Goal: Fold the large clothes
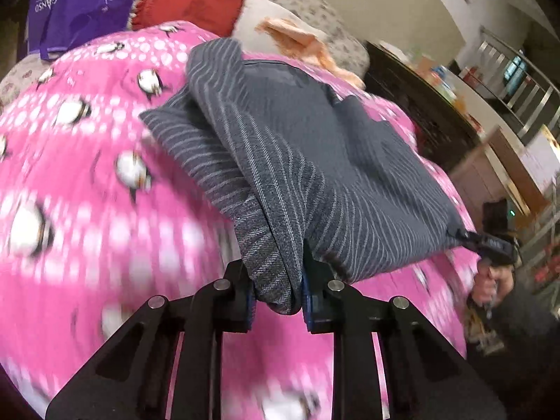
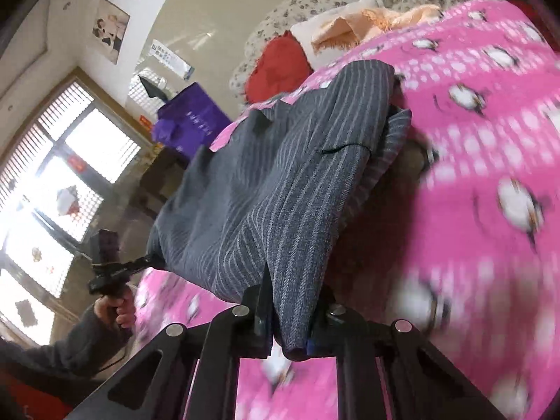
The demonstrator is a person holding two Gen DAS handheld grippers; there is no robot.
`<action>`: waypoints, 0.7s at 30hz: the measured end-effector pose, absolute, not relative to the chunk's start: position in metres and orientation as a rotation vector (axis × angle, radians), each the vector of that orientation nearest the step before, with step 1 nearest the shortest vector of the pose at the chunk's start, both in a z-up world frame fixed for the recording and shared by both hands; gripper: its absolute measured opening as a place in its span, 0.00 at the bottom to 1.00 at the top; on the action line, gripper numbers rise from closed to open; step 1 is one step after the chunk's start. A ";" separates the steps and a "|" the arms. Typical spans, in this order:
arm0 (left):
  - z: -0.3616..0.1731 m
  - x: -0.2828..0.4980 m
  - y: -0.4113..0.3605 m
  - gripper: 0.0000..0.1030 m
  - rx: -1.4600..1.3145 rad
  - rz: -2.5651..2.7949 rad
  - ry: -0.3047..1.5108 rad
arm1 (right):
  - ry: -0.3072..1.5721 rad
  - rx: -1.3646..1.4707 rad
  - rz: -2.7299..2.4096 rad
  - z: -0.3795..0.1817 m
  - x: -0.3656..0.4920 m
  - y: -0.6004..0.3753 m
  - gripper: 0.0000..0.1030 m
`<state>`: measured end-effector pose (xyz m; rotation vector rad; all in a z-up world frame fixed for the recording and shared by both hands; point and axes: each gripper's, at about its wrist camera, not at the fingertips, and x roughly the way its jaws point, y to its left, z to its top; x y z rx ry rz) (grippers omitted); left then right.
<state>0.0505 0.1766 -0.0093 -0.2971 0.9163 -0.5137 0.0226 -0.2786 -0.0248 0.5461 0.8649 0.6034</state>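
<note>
A dark grey garment with thin pale stripes (image 1: 297, 147) is held stretched above a pink bed cover with a penguin print (image 1: 87, 175). My left gripper (image 1: 278, 292) is shut on one bunched corner of it. My right gripper (image 2: 290, 322) is shut on the other corner of the garment (image 2: 280, 182). Each gripper shows in the other's view: the right one (image 1: 470, 236) at the garment's far right corner, the left one (image 2: 148, 260) at its left corner. The garment's far end lies folded on the cover.
A red cushion (image 1: 196, 3), a white pillow with a peach cloth (image 1: 290, 35) and a purple bag (image 1: 80, 0) lie at the head of the bed. A dark cluttered cabinet (image 1: 420, 105) stands on the right. A bright window (image 2: 52, 192) is on the left.
</note>
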 end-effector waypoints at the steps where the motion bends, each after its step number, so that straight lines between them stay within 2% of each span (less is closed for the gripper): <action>1: -0.009 0.035 0.180 0.18 -0.309 -0.527 0.929 | 0.880 0.565 0.605 -0.026 0.009 -0.280 0.11; 6: -0.039 -0.015 0.189 0.23 -0.359 -0.502 1.015 | 1.000 0.585 0.459 -0.049 -0.042 -0.288 0.16; 10: -0.049 -0.019 0.196 0.38 -0.439 -0.450 1.004 | 0.952 0.542 0.330 -0.028 -0.047 -0.299 0.16; 12: -0.050 -0.019 0.199 0.43 -0.463 -0.429 0.992 | 0.890 0.443 0.308 -0.001 -0.037 -0.288 0.16; 17: -0.059 -0.024 0.202 0.45 -0.498 -0.428 0.959 | 0.770 0.213 0.429 0.047 0.015 -0.205 0.16; 21: -0.065 -0.037 0.206 0.45 -0.522 -0.419 0.916 | 0.834 0.145 0.571 0.033 0.059 -0.138 0.16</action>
